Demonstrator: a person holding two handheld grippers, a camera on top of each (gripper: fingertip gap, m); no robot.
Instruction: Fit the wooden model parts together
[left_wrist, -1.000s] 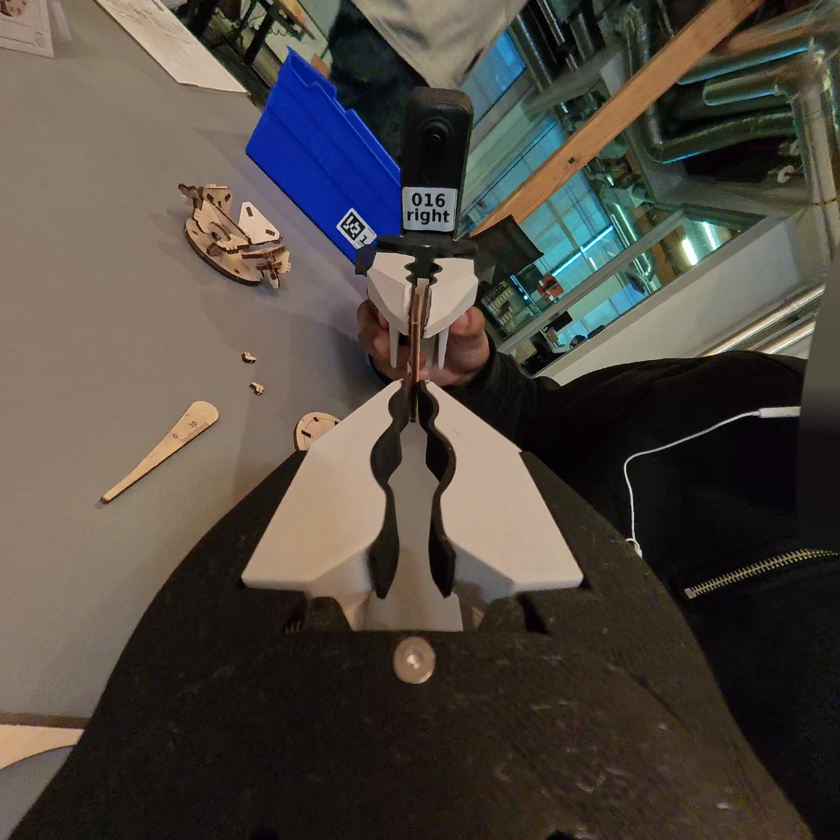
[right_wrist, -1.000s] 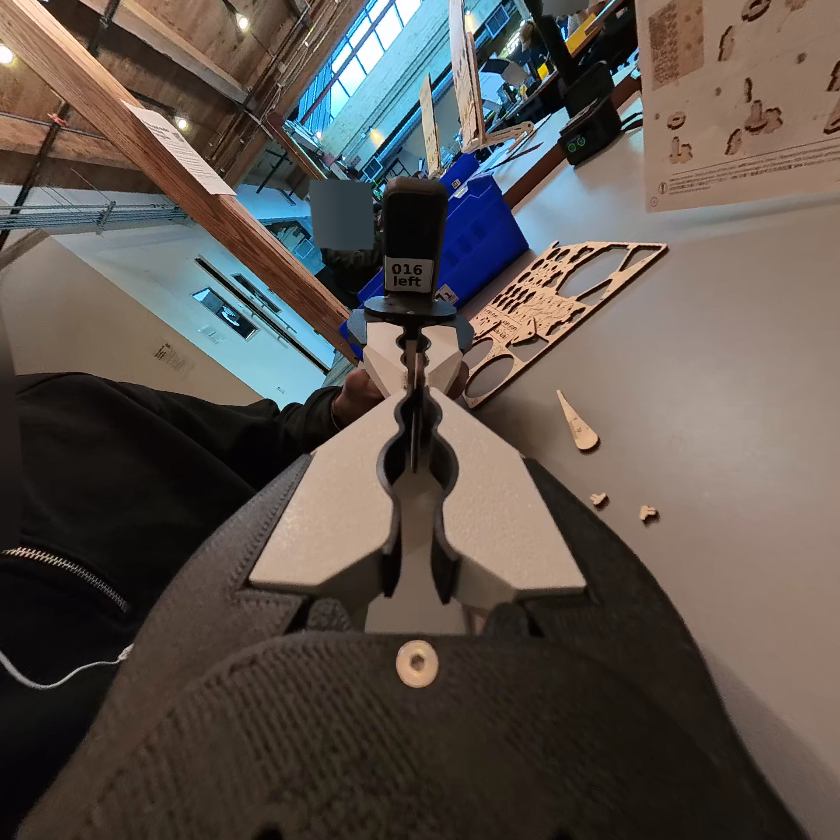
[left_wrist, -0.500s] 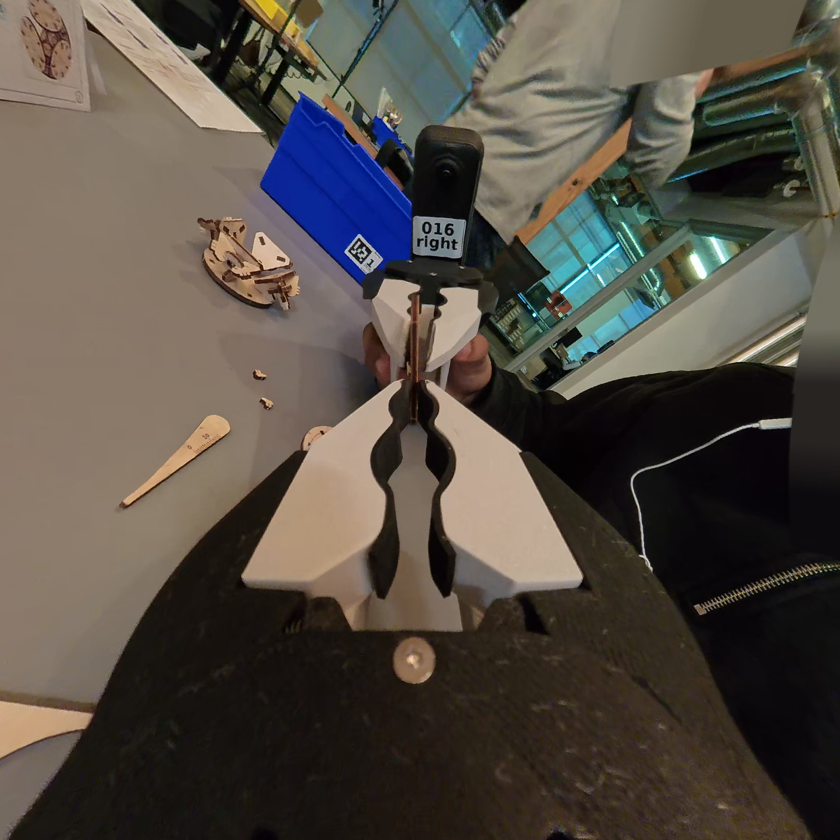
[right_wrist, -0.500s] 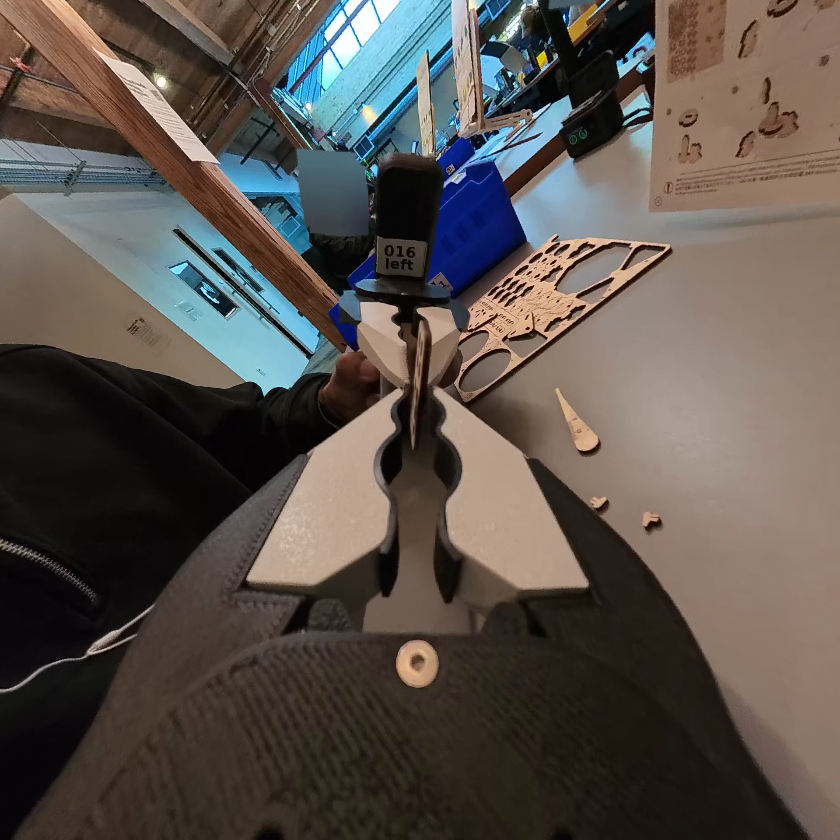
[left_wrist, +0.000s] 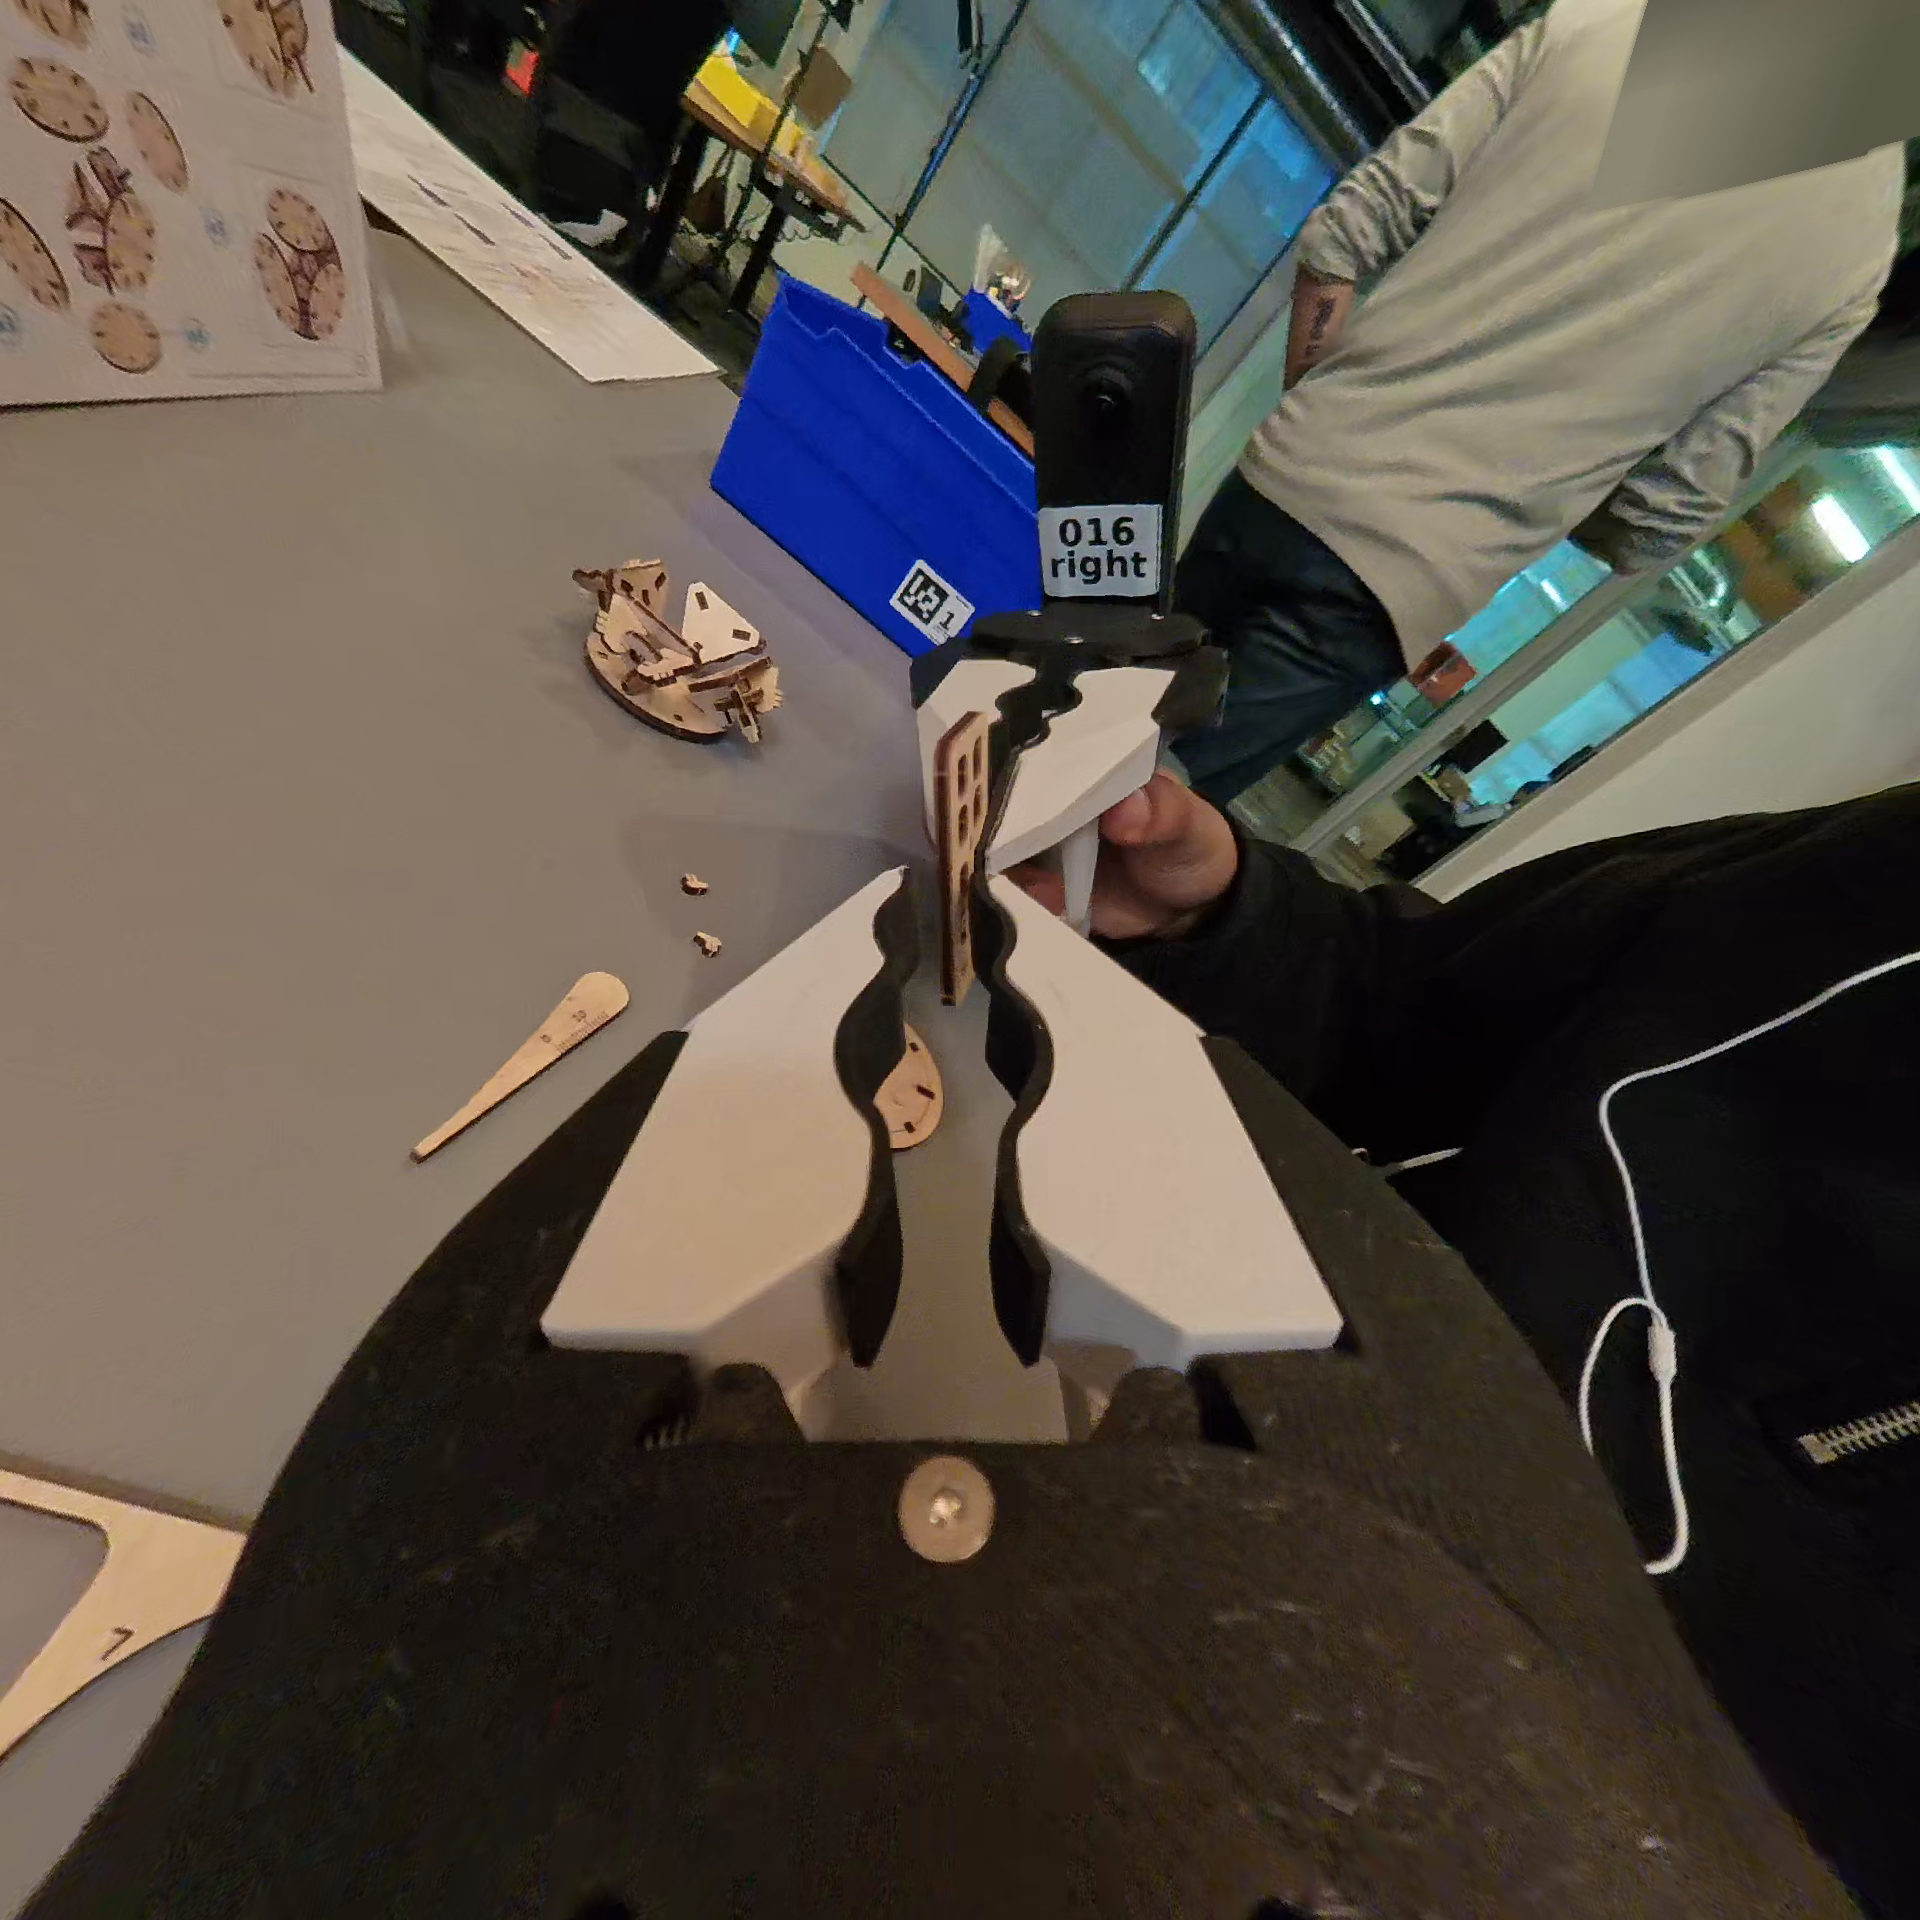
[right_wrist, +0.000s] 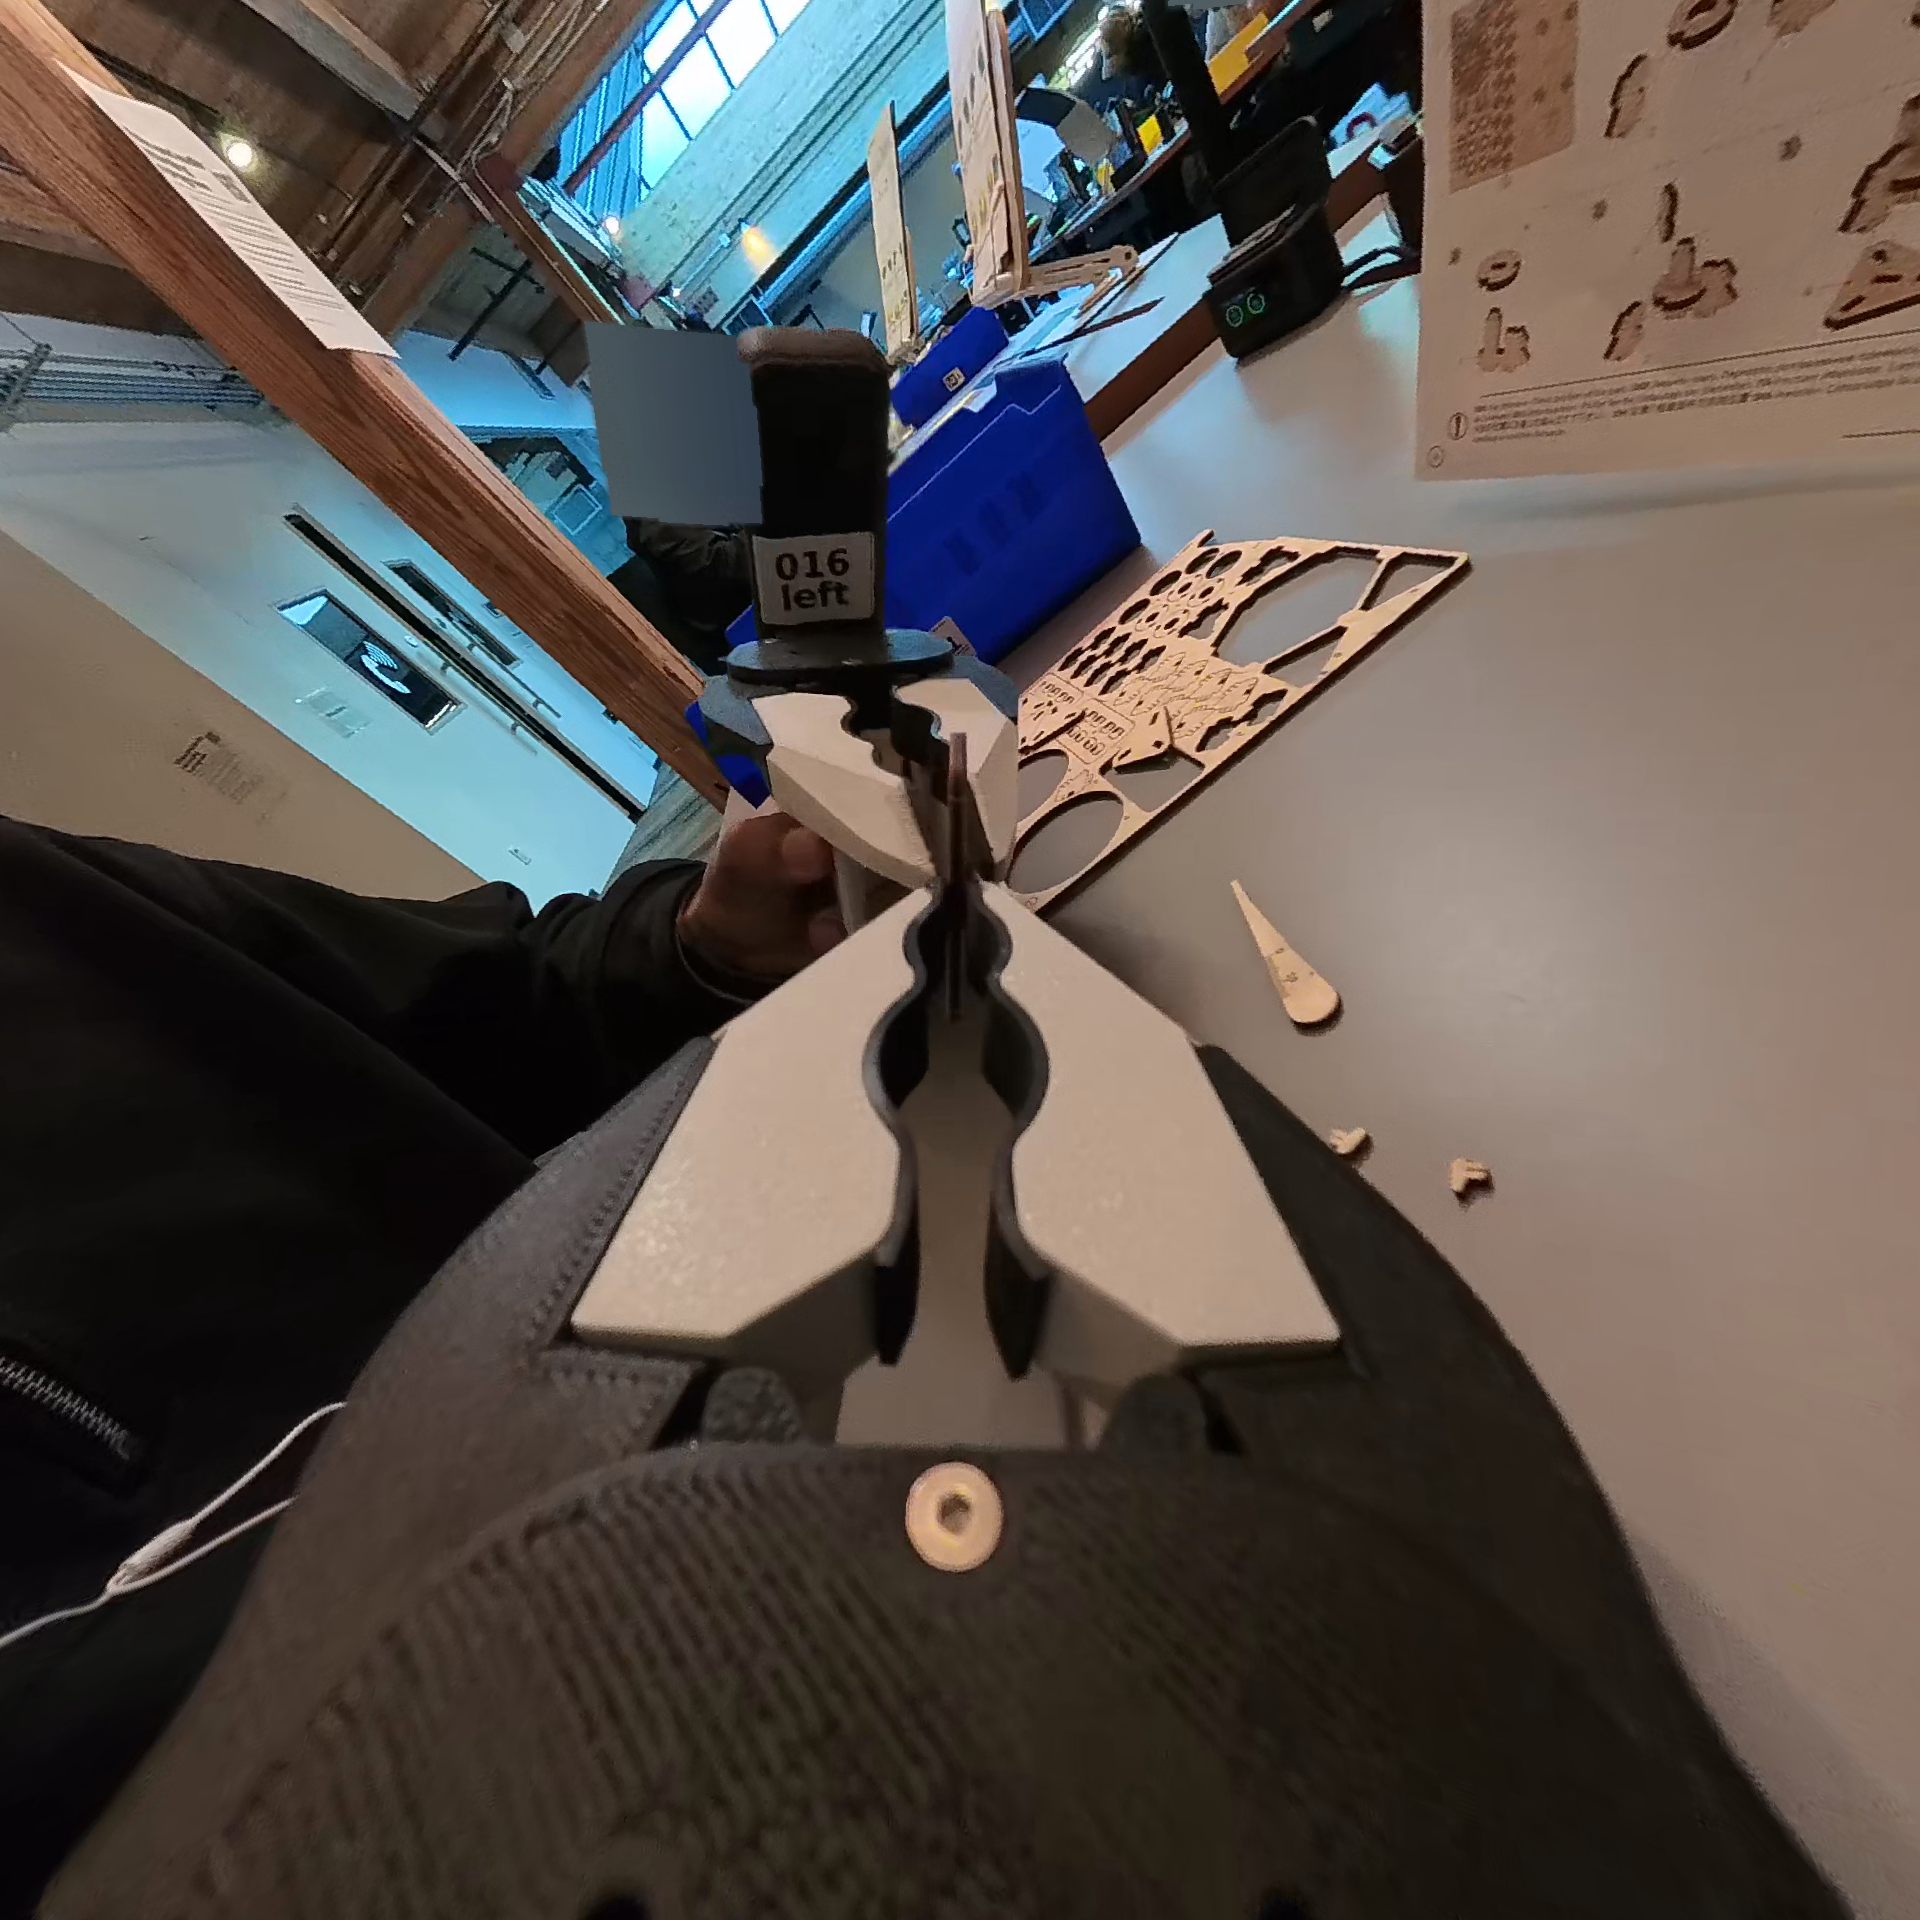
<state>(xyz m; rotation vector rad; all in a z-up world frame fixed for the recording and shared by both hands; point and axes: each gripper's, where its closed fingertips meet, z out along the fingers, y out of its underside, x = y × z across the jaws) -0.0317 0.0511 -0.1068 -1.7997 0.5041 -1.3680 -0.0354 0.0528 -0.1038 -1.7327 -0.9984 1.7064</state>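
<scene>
The two claws faced each other tip to tip above the grey bench (left_wrist: 260, 831), with a thin wooden plate (left_wrist: 961, 862) standing on edge between them. The plate was pale wood with small slots cut through it. The right claw (right_wrist: 951, 935) was closed on one end of the plate, its dark pads pressed on both faces; in the right wrist view the plate showed only as a dark thin edge (right_wrist: 953, 894). The left claw (left_wrist: 948, 914) was a little open. The other end of the plate stood inside its gap, close against the right-hand pad, and a clear space showed between the plate and the left-hand pad, so this claw did not grip it. A hand (left_wrist: 1164, 862) in a black sleeve held the right claw from behind. Under the left claw a round wooden disc (left_wrist: 914, 1091) lay on the bench, partly hidden by the fingers. To the left of it lay a tapered wooden stick (left_wrist: 530, 1060), two tiny wooden bits (left_wrist: 701, 914), and farther off a half-built wooden model (left_wrist: 675, 665). A blue bin (left_wrist: 862, 468) stood near the bench edge, and a cut-out wooden sheet (right_wrist: 1226, 686) lay flat beside it in the right wrist view.
</scene>
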